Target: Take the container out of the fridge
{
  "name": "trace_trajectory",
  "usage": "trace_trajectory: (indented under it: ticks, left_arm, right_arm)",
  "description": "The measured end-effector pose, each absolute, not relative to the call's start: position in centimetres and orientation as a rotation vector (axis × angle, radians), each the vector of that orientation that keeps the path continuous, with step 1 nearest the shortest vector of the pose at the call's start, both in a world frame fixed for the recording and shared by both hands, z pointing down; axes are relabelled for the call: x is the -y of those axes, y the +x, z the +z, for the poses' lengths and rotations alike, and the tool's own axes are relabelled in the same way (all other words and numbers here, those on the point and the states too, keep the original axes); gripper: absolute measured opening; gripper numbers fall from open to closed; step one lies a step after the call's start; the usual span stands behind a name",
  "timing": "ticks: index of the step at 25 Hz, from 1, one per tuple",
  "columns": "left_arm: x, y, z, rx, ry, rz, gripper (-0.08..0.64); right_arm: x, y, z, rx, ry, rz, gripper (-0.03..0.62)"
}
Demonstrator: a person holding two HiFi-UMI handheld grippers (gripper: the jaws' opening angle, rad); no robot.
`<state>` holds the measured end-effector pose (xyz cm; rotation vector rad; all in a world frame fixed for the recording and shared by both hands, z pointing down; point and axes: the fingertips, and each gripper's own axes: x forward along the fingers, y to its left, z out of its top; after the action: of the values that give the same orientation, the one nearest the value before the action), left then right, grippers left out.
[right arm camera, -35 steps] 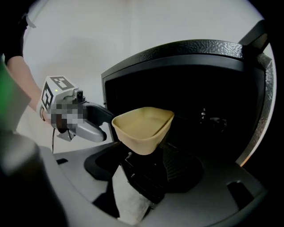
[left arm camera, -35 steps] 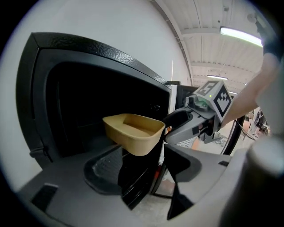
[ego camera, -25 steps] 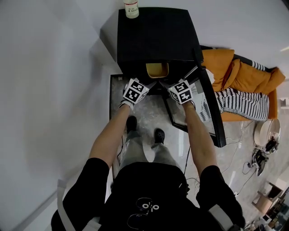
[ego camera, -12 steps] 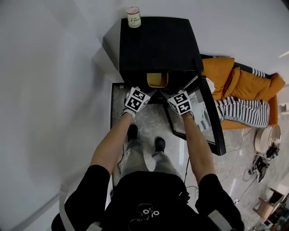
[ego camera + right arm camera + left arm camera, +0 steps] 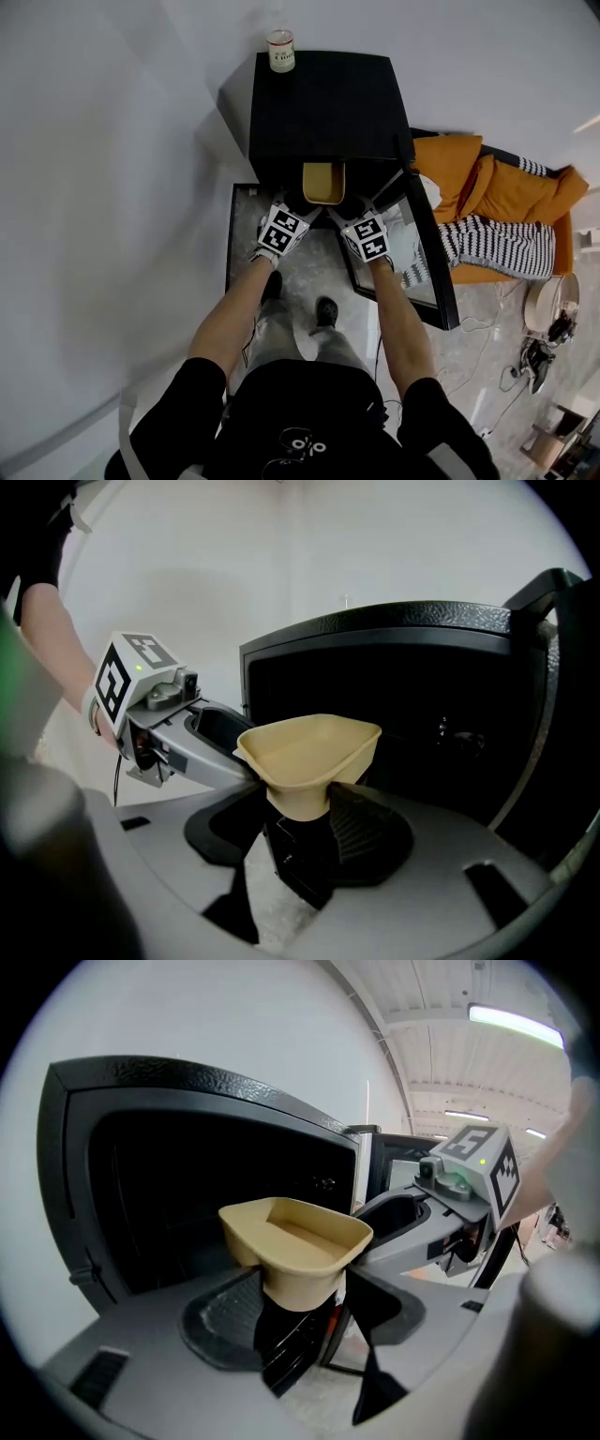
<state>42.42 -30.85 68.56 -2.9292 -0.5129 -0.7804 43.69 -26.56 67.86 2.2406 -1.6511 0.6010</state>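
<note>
Your left tongs (image 5: 303, 197) and right tongs (image 5: 340, 200) reach forward side by side, each carrying a cube with black-and-white square markers on its back. Both sets of tongs point at the container (image 5: 323, 183) and meet it from opposite sides.

In the left gripper view, the container's lower body sits between the jaws. The ribbed dark pad lies against one side and the other jaw against the opposite side, so the left tongs grip the container.

In the right gripper view, the narrow base of the container stands between the jaws and the ribbed pad touches it. These jaws have just been closing and now clamp the container.

The container is a tan, matte, open-topped tub. It has a wide flared rim that tapers to a smaller rounded base, and its smooth inside shows no contents.

The container hangs between the tongs at the mouth of the fridge (image 5: 328, 103), level with the front edge of the opening. The fridge is a small black box with a faintly pebbled top and a dark interior. Its door (image 5: 441, 281) stands swung open on your right, black-framed with a glossy panel.

On the far left corner of the fridge top stands a small cylindrical jar (image 5: 280, 50) with a pale label.

Further to the right lies an orange sofa (image 5: 506, 169) with a black-and-white striped cloth (image 5: 497, 246) on it.
</note>
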Motion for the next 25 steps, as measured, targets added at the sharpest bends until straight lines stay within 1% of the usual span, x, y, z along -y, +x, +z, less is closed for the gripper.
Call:
trace_trajectory:
  ticks: [8,13,25]
  left_arm:
    - [27.7,38.0,67.9,0.475,-2.932,-0.788,0.276]
    - [26.3,35.8,66.4,0.39,-2.952,-0.739,0.276]
    - [23.8,28.8,64.1,0.163,-2.994,-0.727,0.276]
  right_arm:
    - [23.5,39.3,67.2,1.694,2.196,0.603,0.216]
    - [22.1,37.3,66.1,1.741,2.154,0.556,0.216]
    - [20.2,31.1,63.7,1.892,1.991,0.47,0.216]
